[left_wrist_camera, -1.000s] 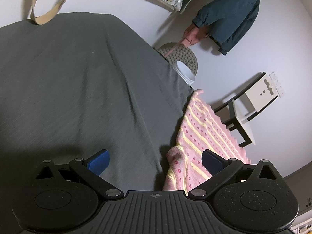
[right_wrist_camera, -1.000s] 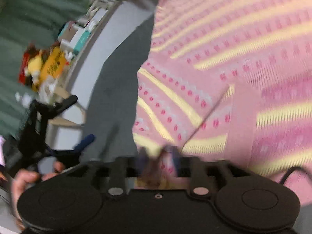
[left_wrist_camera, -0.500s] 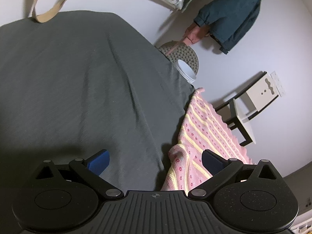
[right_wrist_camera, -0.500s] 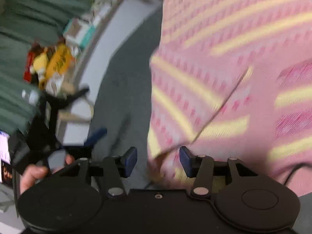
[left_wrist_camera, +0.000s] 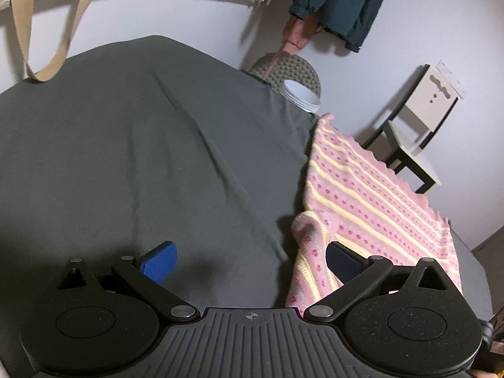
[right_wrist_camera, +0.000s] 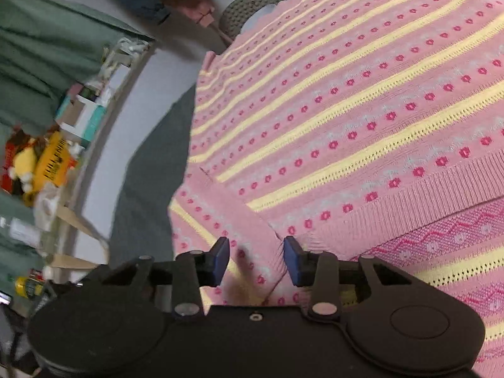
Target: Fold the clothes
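Note:
A pink knitted sweater with yellow stripes and red dots lies on the grey sheet, at the right in the left wrist view. My left gripper hovers open over the sheet, its right finger just above the sweater's bunched near edge. The sweater fills most of the right wrist view, one layer folded over another. My right gripper stands open right above a folded sleeve, nothing between its fingers.
A tan bag strap hangs at the far left over the sheet. Beyond the bed stand a round stool with white bowls, a chair, and a shelf of boxes. A person's hand in a teal sleeve is by the stool.
My right gripper has opened and let go of the sweater fabric, and the sweater has settled flat. The left gripper has barely moved.

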